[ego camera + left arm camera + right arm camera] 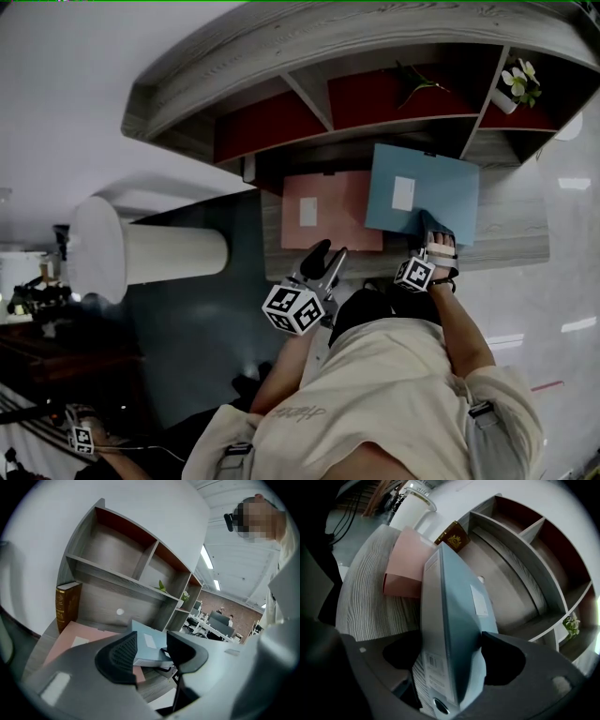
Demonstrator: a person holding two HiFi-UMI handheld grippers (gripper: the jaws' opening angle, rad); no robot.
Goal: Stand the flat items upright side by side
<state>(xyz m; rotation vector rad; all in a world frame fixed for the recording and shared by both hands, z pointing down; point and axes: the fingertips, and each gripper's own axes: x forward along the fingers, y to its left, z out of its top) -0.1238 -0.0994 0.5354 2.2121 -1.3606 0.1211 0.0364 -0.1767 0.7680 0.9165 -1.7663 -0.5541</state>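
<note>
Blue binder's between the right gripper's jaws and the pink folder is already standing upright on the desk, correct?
No. The pink folder is not standing: it lies flat on the desk, as the head view shows. The blue binder is indeed between the right gripper's jaws.

Curved grey wood-grain shelf unit (281, 56), open compartments, red back panels (272, 127), set on grey wood-grain desk top (511, 239). Small potted plant (518, 82) in right-hand compartment. White wall (154, 508) behind. White round column (159, 253) on dark floor (187, 328). Ceiling strip lights (206, 557) on; far brick wall (234, 605), office desks (206, 623).
</note>
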